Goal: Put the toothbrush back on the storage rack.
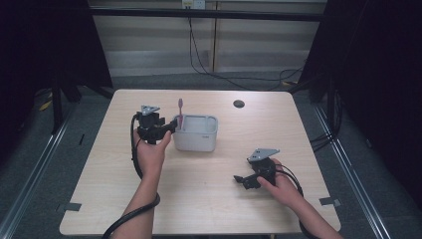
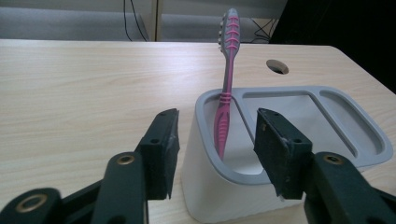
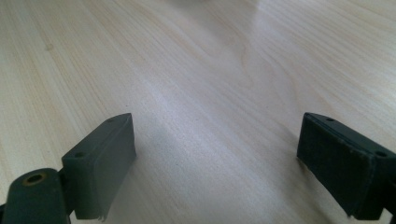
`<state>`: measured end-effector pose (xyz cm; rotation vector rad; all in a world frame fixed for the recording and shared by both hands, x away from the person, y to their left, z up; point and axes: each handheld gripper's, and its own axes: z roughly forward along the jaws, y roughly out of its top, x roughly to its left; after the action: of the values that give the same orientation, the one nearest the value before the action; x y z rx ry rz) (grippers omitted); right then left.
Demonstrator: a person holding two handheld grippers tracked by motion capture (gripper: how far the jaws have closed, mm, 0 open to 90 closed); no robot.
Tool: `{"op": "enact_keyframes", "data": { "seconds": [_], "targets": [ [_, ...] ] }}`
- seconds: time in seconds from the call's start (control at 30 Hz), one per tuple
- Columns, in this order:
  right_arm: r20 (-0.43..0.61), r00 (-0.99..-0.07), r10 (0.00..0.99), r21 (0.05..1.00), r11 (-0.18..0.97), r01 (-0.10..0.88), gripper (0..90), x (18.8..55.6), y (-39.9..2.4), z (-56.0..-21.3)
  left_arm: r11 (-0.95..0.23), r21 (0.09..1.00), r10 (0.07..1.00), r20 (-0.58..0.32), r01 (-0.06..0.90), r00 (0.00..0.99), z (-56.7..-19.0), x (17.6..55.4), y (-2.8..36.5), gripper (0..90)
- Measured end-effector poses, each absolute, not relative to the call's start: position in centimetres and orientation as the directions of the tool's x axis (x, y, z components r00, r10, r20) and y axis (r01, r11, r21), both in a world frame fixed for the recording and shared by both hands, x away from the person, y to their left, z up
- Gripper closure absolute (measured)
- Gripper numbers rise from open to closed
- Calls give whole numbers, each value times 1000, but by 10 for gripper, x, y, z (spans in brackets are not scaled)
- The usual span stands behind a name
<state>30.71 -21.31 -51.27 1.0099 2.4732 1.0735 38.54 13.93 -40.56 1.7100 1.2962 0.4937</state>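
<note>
Black jaws of your left gripper (image 2: 217, 149) stand parted, gripping nothing, either side of the pink toothbrush (image 2: 226, 79), which leans upright in the near compartment of the grey holder (image 2: 299, 161) on the worktop (image 2: 84, 88). Right gripper (image 1: 242, 180) rests idle, spread wide. Holder's floor is hidden.

- table (image 1: 209, 194): pale wood-grain top, smooth, with a soft sheen
- holder (image 2: 299, 154): matt plastic, whitish walls and a grey rim
- toothbrush (image 2: 226, 88): pink and grey plastic, ribbed grip, slightly glossy
- left gripper (image 2: 217, 140) and right gripper (image 3: 217, 163): matt black plastic jaws with brassy metal rivets
</note>
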Motion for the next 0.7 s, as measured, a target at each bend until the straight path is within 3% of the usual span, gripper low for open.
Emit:
{"op": "enact_keyframes", "data": {
  "seconds": [0.27, 0.7],
  "targets": [
    [33, -724, 689, 721, 485, 495, 107, 307, -213, -513, -45, 843, 898, -201, 536, 391, -405, 384, 145, 398],
    [33, -725, 688, 721, 486, 495, 107, 307, -213, -513, -57, 844, 885, -204, 534, 417, -403, 376, 156, 364]
  ]
}}
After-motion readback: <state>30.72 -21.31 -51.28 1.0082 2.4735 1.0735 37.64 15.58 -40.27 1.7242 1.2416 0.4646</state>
